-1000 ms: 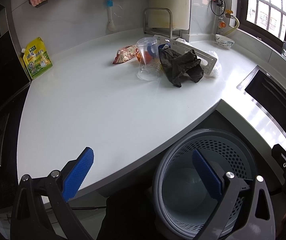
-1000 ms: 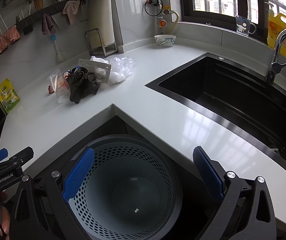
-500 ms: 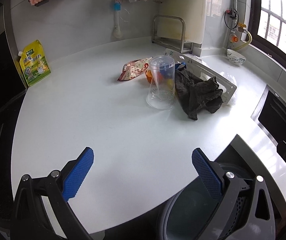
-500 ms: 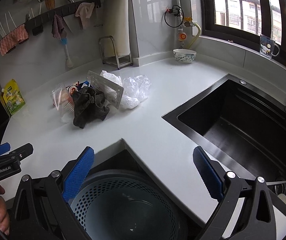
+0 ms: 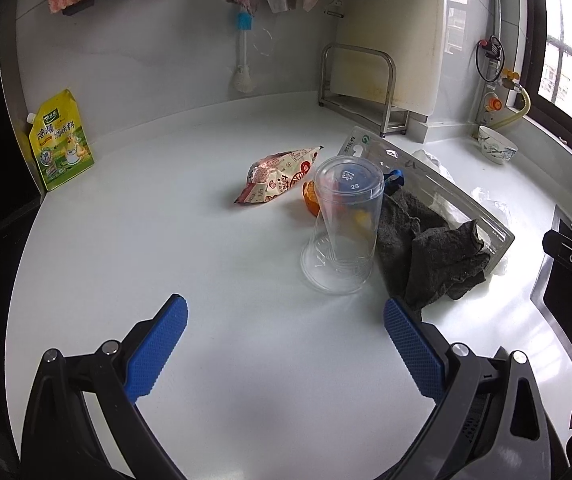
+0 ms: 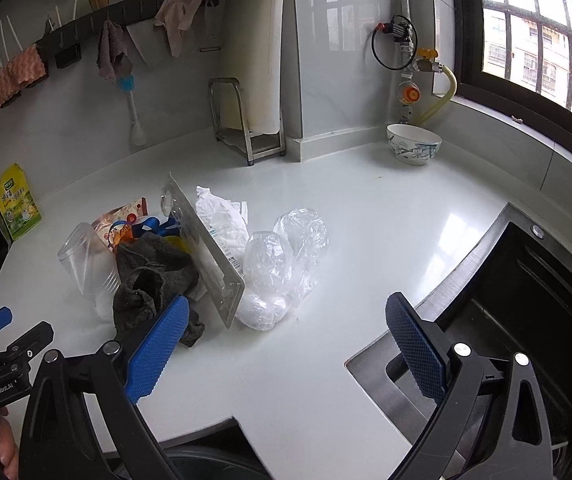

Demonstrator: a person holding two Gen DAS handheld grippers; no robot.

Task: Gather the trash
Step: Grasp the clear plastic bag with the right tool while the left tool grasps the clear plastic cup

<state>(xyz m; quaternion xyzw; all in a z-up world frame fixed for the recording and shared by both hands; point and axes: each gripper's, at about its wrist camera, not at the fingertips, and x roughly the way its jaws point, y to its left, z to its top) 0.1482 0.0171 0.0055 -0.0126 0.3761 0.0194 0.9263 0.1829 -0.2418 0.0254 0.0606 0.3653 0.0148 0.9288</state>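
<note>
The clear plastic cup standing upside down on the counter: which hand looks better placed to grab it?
Probably the left. Its open tongs face the clear plastic cup squarely, while the right tongs point at the plastic bags.

Both wrist cams sit low behind their tongs looking across the white bench (image 5: 206,280), left one facing the back wall, right one angled toward the sink (image 6: 526,300), both catching the same clear cup (image 5: 344,224) and dark rag (image 6: 150,276).

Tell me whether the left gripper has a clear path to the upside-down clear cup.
Probably yes. The left gripper is open, and only bare counter lies between it and the clear cup. The grey rag sits close beside the cup.
</note>
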